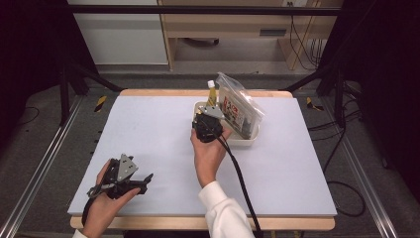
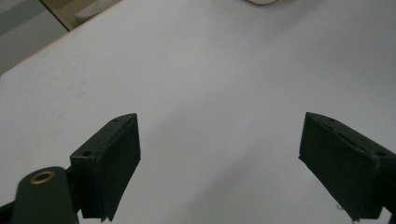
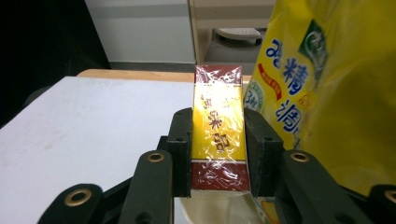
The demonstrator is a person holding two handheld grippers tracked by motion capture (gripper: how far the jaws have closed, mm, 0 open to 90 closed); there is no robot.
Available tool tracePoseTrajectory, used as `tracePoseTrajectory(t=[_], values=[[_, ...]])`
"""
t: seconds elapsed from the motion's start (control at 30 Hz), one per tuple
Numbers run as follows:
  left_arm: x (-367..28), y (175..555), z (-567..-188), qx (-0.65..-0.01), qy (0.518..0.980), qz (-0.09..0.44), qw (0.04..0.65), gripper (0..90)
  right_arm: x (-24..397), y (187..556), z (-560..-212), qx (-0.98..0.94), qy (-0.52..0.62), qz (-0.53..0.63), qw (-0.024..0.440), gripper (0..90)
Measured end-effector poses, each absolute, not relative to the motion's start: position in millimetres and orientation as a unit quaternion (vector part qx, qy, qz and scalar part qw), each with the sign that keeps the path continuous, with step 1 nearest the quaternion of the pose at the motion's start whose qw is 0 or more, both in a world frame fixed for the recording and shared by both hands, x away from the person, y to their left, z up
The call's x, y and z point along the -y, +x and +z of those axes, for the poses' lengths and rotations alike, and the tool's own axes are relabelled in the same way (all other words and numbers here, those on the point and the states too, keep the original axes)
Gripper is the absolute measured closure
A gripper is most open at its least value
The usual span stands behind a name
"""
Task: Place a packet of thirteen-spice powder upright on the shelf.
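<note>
At the surface's near left corner the left tool (image 1: 130,179) rests with jaws spread, empty. Toward the far edge, the right tool (image 3: 218,149) clamps a yellow-and-maroon film-wrapped carton (image 3: 218,135) by its flat sides above the cream plastic tray (image 1: 247,141); light, stiff, slippery, I judge

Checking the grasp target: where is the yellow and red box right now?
Right gripper view: the box stands upright between the right tongs, beside a yellow bag, over the white tray.
</note>
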State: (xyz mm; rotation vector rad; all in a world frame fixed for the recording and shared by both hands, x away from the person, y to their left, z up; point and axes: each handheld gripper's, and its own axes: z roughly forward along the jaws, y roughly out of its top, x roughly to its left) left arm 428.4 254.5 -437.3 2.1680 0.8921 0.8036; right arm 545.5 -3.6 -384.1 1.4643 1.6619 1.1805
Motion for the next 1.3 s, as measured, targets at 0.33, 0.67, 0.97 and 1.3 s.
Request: tracePoseTrajectory(t=[0.33, 0.67, 0.97, 1.3], values=[[-255, 428, -438, -0.34, 0.829, 0.306, 0.321, 12.3, 1, 552, -391, -0.646, 0.543, 0.443, 0.301, 63.6], [-254, 429, -438, -0.341, 0.827, 0.31, 0.322, 12.2, 9, 534, -379, -0.656, 0.501, 0.475, 0.304, 52.8], [-256, 430, -439, -0.343, 0.829, 0.31, 0.315, 10.7, 19, 515, -374, -0.674, 0.479, 0.489, 0.279, 42.2], [-257, 431, -441, -0.351, 0.826, 0.3, 0.323, 7.0, 25, 495, -362, -0.71, 0.432, 0.49, 0.263, 25.3]])
